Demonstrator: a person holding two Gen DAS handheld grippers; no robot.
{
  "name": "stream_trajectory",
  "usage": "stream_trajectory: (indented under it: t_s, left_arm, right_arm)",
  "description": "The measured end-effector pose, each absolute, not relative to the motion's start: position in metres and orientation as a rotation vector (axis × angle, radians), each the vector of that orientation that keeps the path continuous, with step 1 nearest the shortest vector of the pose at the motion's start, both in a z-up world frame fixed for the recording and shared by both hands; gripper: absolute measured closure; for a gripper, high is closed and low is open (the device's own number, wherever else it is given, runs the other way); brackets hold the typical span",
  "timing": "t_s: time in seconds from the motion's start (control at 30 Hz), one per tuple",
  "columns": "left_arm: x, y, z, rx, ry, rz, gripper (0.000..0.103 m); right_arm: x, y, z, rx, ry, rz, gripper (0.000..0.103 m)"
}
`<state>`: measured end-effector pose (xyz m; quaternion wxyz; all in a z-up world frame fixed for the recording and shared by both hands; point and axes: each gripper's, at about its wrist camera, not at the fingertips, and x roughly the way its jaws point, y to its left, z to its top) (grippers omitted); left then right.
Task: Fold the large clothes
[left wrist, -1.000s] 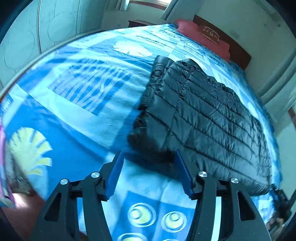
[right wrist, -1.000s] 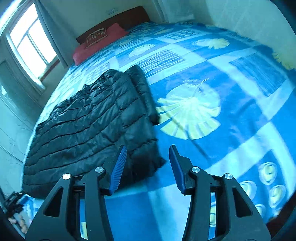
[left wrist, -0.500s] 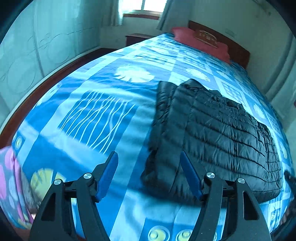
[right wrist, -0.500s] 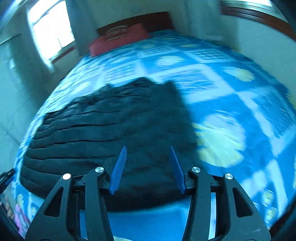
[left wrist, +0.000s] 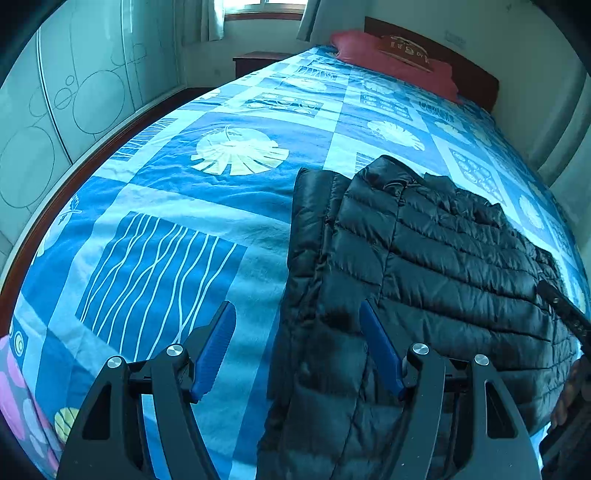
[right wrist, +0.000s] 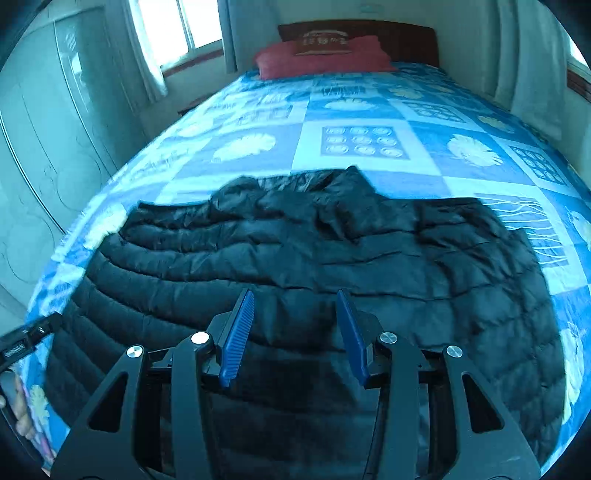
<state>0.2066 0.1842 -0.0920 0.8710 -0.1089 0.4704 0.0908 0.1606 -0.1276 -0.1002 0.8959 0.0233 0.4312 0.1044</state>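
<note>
A black quilted puffer jacket lies spread across the near end of the bed, with one sleeve folded along its left side. It also fills the middle of the right wrist view. My left gripper is open and empty, above the jacket's left edge. My right gripper is open and empty, above the jacket's near hem at its middle. The other gripper shows at the edge of each view, at the right and at the left.
The bed has a blue patterned cover and a red pillow by a dark wooden headboard. Wardrobe doors run along the bed's left side. A window with curtains is at the far corner.
Both grippers have pulled back and risen. The left view swung to look along the bed. The right gripper moved left from the jacket's corner to over its near hem. Both stayed open.
</note>
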Motion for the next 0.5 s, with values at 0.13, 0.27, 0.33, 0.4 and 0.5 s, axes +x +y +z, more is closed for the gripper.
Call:
stream_trajectory:
  t_s: [0.13, 0.27, 0.33, 0.4, 0.5]
  left_arm:
    - [0.216, 0.185, -0.101, -0.227, 0.999, 0.186, 0.034]
    - [0.223, 0.185, -0.102, -0.232, 0.997, 0.172, 0.034]
    - [0.226, 0.184, -0.1, -0.236, 0.993, 0.168, 0.034]
    - [0.229, 0.184, -0.096, -0.252, 0.98, 0.157, 0.034]
    - [0.235, 0.182, -0.097, -0.269, 0.978, 0.125, 0.03]
  right_arm:
    - [0.169, -0.12, -0.141, 0.021, 0.935, 0.203, 0.056]
    - [0.167, -0.117, -0.146, -0.01, 0.919, 0.189, 0.055]
    - [0.167, -0.118, -0.147, -0.005, 0.917, 0.192, 0.055]
    - [0.166, -0.118, -0.148, -0.002, 0.913, 0.193, 0.055]
    - [0.165, -0.115, -0.149, -0.016, 0.901, 0.186, 0.055]
